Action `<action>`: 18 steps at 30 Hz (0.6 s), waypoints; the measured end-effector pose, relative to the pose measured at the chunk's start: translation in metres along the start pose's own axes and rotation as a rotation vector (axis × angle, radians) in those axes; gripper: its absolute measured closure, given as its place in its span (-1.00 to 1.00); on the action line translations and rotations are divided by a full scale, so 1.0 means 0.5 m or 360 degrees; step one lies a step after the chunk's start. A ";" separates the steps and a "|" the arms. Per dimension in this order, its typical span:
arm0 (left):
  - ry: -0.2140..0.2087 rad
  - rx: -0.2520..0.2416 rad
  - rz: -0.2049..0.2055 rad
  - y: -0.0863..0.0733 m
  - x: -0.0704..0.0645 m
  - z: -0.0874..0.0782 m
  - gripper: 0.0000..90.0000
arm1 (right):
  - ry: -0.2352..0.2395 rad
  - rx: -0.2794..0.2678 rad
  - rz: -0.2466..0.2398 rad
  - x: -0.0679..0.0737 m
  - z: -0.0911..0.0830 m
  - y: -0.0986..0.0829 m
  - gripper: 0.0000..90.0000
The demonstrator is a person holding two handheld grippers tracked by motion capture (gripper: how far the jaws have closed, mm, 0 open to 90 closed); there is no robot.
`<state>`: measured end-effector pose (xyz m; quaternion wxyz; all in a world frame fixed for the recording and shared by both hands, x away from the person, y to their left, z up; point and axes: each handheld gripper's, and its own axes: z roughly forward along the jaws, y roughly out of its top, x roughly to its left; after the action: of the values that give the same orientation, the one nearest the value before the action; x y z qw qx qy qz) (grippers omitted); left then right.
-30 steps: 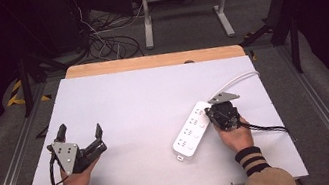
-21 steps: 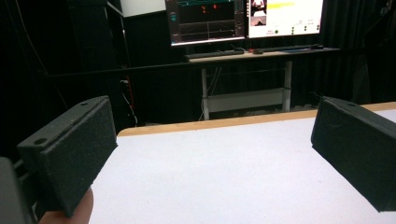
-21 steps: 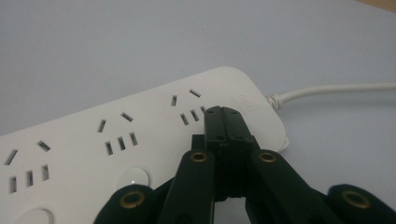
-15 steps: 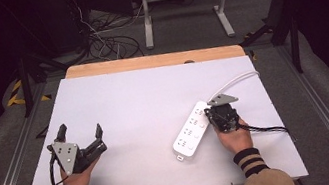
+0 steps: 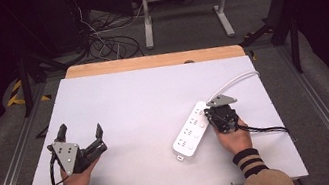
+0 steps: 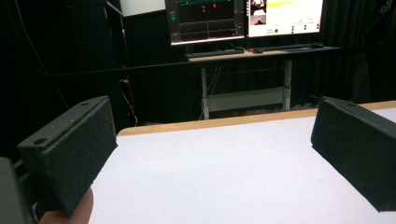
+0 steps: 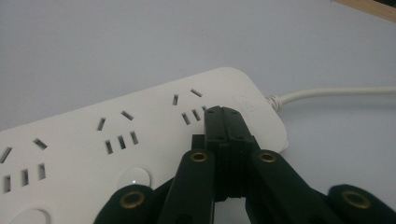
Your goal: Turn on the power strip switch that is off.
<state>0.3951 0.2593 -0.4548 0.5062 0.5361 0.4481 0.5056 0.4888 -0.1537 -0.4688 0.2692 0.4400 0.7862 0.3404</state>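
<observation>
Nothing has shifted since the earlier frames. The left gripper (image 5: 81,135) rests near the table's (image 5: 143,96) near-left edge, jaws spread wide and empty. The right gripper (image 7: 227,122) — jaws pressed together, holding nothing — sits over the white power strip (image 5: 190,130) lying at near right, its cord (image 5: 231,81) running far-right.

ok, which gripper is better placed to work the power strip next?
Right. The right gripper, jaws closed, sits over the white plastic power strip, its tip above a socket. The left gripper is open, well apart across the white table.
</observation>
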 end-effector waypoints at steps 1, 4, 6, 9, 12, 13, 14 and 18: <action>0.0001 0.0001 0.0000 0.000 0.000 0.000 -0.99 | -0.0001 0.0002 -0.0001 0.000 0.000 0.000 1.00; 0.0001 -0.0001 0.0000 0.000 0.000 0.000 -0.99 | 0.0000 0.0002 -0.0006 0.000 0.000 0.000 1.00; 0.0000 0.0001 0.0000 0.000 0.000 0.000 -0.99 | -0.0001 0.0002 -0.0006 0.000 0.000 0.001 1.00; 0.0000 0.0001 0.0001 0.000 0.000 0.000 -0.98 | -0.0003 0.0000 -0.0008 0.001 0.000 0.001 1.00; 0.0000 0.0002 -0.0002 0.000 0.000 0.000 -0.99 | -0.0005 0.0000 -0.0010 0.001 0.000 0.001 1.00; -0.0001 0.0002 -0.0002 0.000 0.000 0.000 -0.99 | -0.0006 0.0001 -0.0014 0.001 0.000 0.001 1.00; -0.0001 0.0002 -0.0002 0.000 0.000 0.000 -0.99 | -0.0009 0.0001 -0.0014 0.001 0.000 0.001 1.00; -0.0001 0.0002 0.0001 0.000 0.000 0.000 -0.99 | -0.0011 0.0002 -0.0015 0.002 0.000 0.001 1.00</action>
<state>0.3951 0.2594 -0.4548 0.5057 0.5366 0.4482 0.5054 0.4887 -0.1529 -0.4687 0.2732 0.4375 0.7875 0.3372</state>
